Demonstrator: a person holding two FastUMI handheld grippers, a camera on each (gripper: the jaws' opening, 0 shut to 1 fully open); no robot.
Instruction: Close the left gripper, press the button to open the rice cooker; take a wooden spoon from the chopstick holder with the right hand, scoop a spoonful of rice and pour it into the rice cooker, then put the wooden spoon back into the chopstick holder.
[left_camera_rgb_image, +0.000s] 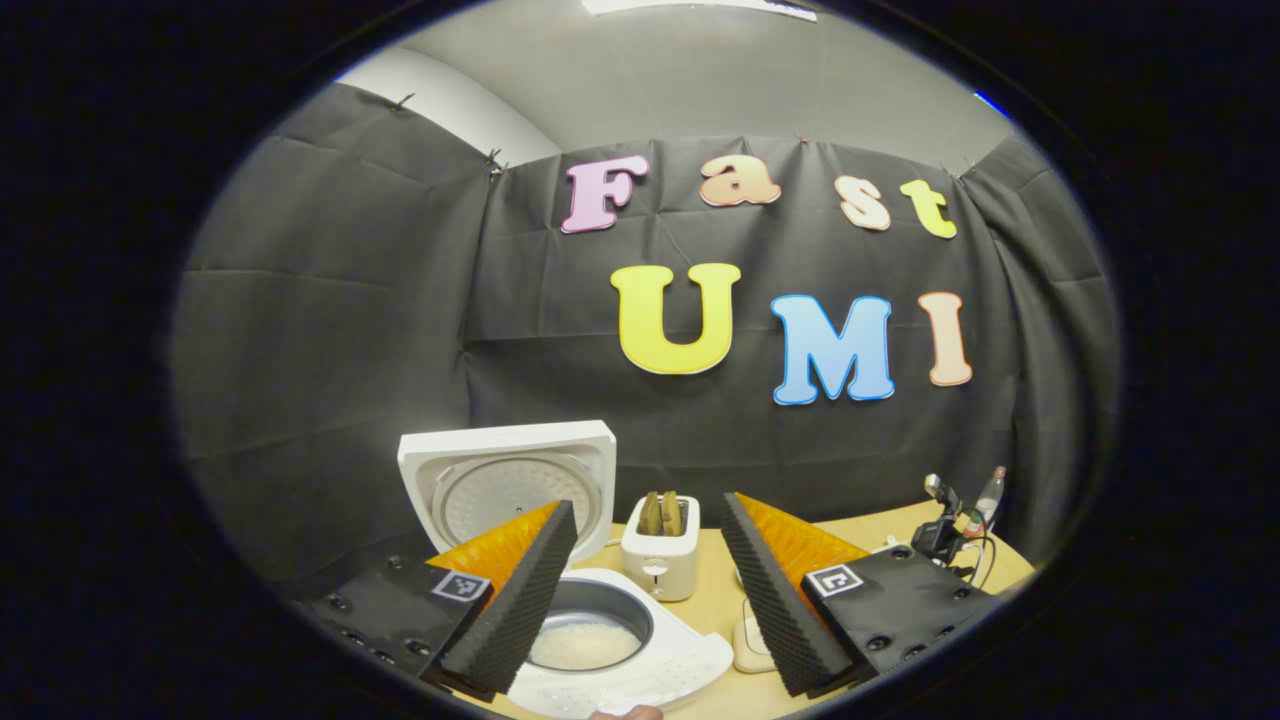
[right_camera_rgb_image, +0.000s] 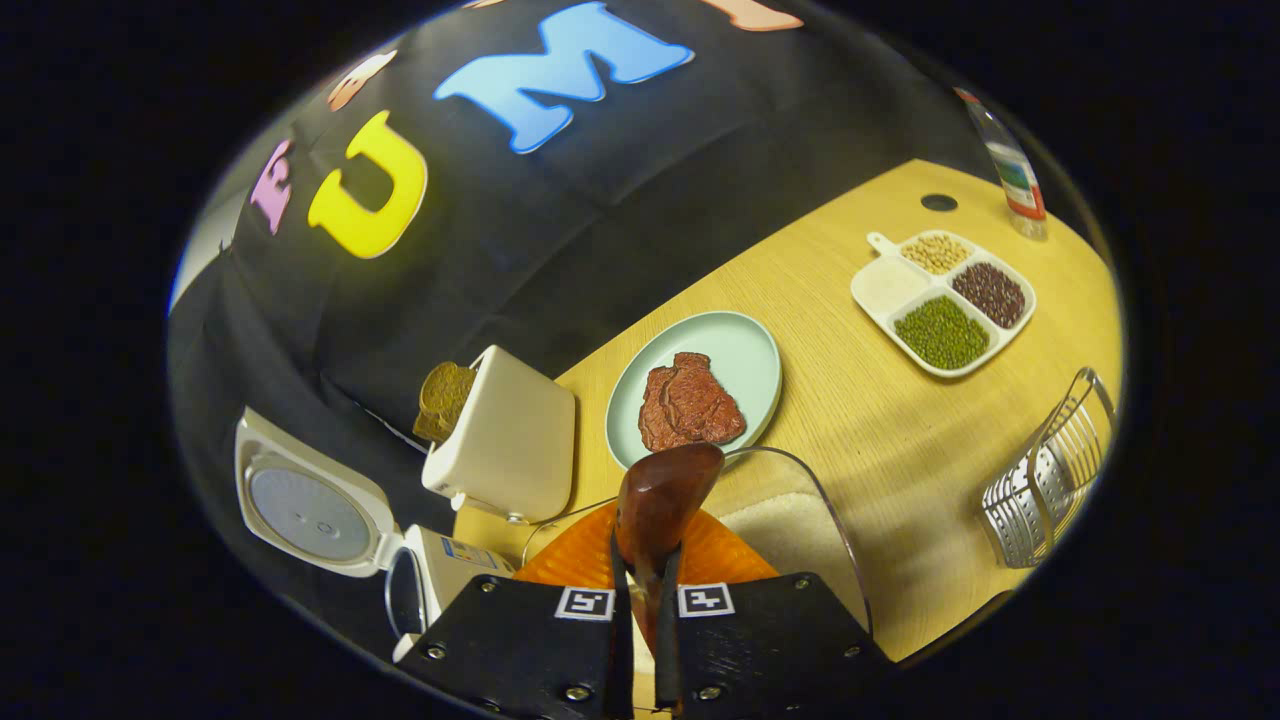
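The white rice cooker (left_camera_rgb_image: 640, 670) stands open, its lid (left_camera_rgb_image: 505, 490) upright, and white rice lies in the metal pot (left_camera_rgb_image: 590, 625). My left gripper (left_camera_rgb_image: 648, 502) hangs open just above the cooker with nothing between its fingers. In the right gripper view, my right gripper (right_camera_rgb_image: 645, 590) is shut on the handle of the dark wooden spoon (right_camera_rgb_image: 665, 500). The spoon's head points forward over a glass bowl of rice (right_camera_rgb_image: 800, 530). No rice shows on the spoon. The wire chopstick holder (right_camera_rgb_image: 1050, 470) stands at the right, and the open cooker (right_camera_rgb_image: 300, 510) at the lower left.
A cream toaster (right_camera_rgb_image: 510, 440) with bread stands behind the cooker. A pale green plate (right_camera_rgb_image: 745, 345) carries a slab of meat. A divided white tray (right_camera_rgb_image: 945, 300) holds beans and grains. A bottle (right_camera_rgb_image: 1015, 170) stands at the back. Cables and a small device (left_camera_rgb_image: 945, 535) sit at the table's right.
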